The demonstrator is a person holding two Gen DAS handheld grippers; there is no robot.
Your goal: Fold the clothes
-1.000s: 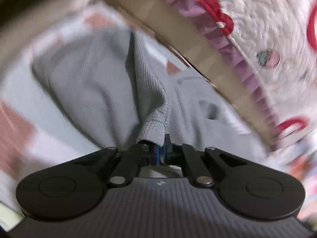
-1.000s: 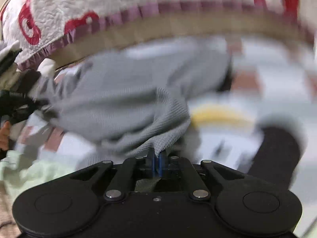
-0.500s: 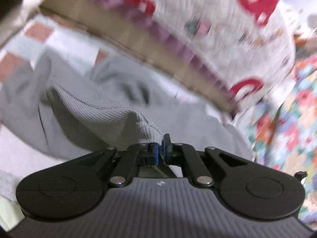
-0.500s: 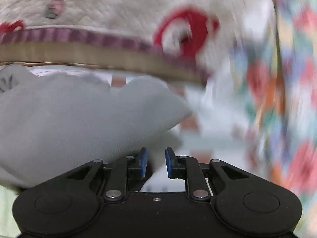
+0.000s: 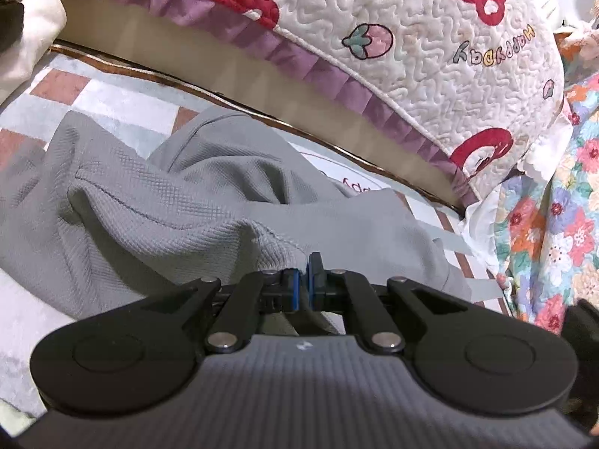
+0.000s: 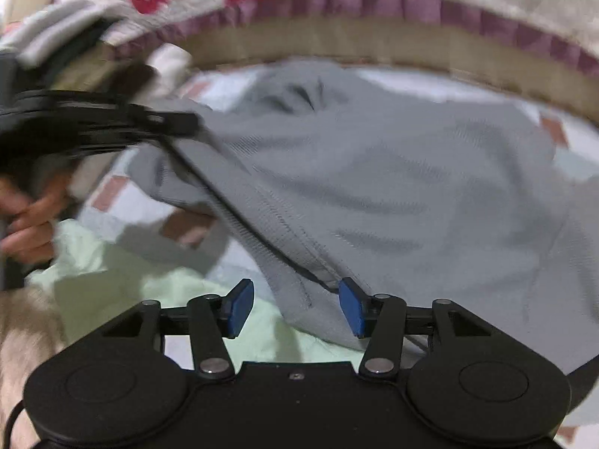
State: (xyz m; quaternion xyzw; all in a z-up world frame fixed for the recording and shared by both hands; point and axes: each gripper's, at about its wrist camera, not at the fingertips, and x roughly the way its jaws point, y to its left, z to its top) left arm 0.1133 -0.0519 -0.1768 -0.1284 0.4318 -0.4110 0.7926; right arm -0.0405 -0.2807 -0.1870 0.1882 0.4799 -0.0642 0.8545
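Observation:
A grey knitted garment [image 5: 194, 205] lies rumpled on a checked white, grey and pink cover [image 5: 56, 86]. My left gripper [image 5: 304, 282] is shut on a ribbed edge of the garment. The garment also fills the right wrist view [image 6: 374, 187]. My right gripper [image 6: 295, 305] is open and empty, with a hanging fold of the garment between its blue pads [image 6: 239, 307]. The left gripper shows in the right wrist view at the left [image 6: 179, 125], pinching the grey fabric.
A quilted white cushion [image 5: 411, 37] with red and purple trim rises behind the garment. A floral cloth [image 5: 554, 243] lies at the right. A pale green cloth [image 6: 131, 280] lies in front of the garment. A thin black cable [image 6: 232, 209] runs across the garment.
My right gripper has let go of the garment and opened wide. It has swung back to face the garment. My left gripper has kept its grip and lowered the garment onto the cover.

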